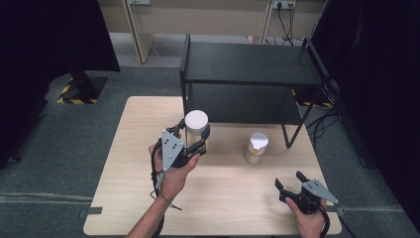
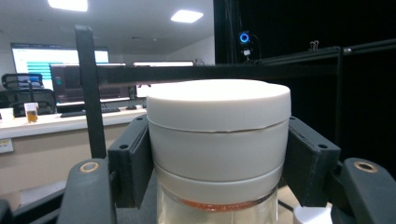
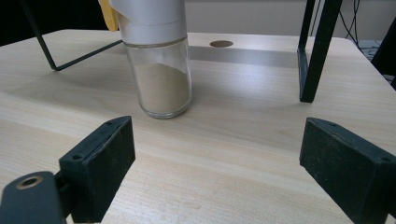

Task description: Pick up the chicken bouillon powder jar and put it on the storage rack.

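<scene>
The left gripper [image 1: 194,135] pinches a white-lidded spice jar [image 1: 196,124] by its lid, both jaws pressed flat against the white cap [image 2: 218,122]; the jar is in front of the black shelf [image 1: 250,64], and whether its base has left the wooden table [image 1: 223,188] cannot be told; this looks like the carry step toward the shelf. The right gripper [image 1: 292,182] rests near the table's front edge, jaws spread and empty, facing a second spice jar [image 3: 156,60] of pale powder; next, the held jar needs raising and setting level on a shelf board without tipping.
</scene>
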